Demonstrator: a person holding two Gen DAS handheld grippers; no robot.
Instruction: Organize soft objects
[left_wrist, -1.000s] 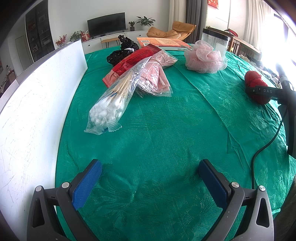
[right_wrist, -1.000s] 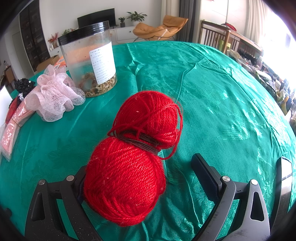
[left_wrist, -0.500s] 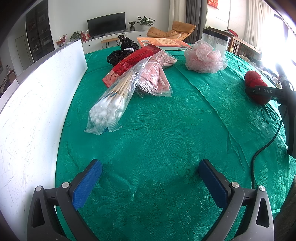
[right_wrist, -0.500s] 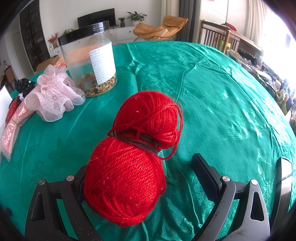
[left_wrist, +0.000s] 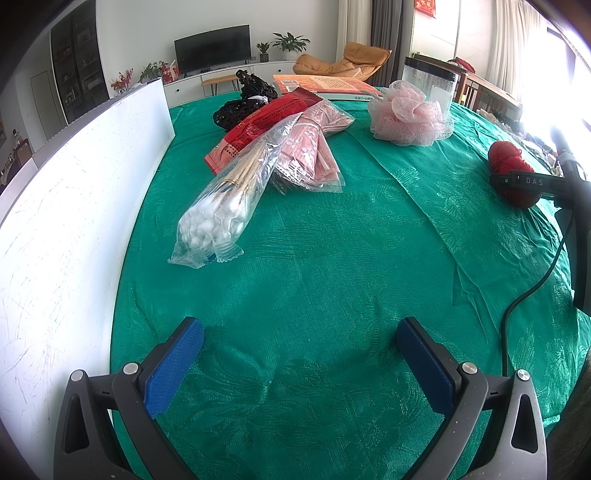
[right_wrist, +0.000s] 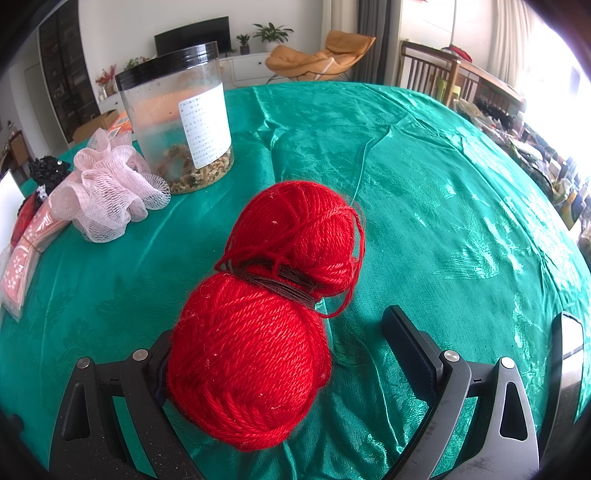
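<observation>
A red yarn skein (right_wrist: 258, 350), two balls bound by a dark band, lies on the green tablecloth (right_wrist: 424, 192) between the fingers of my right gripper (right_wrist: 280, 325). That gripper is open: the yarn rests against the left finger, and a gap separates it from the right finger (right_wrist: 410, 343). My left gripper (left_wrist: 299, 326) is open over bare cloth, its blue pads (left_wrist: 173, 362) holding nothing. From there the yarn (left_wrist: 506, 162) shows far right. A pink mesh pouf (left_wrist: 410, 114) sits at the back; it also appears as the pouf (right_wrist: 107, 195) left of the yarn.
A bag of cotton swabs (left_wrist: 221, 210), pink packets (left_wrist: 314, 155), a red packet (left_wrist: 258, 122) and black lace (left_wrist: 240, 107) lie ahead of the left gripper. A white board (left_wrist: 74, 221) stands along the left. A clear jar (right_wrist: 181, 118) stands behind the pouf. A black cable (left_wrist: 532, 288) trails right.
</observation>
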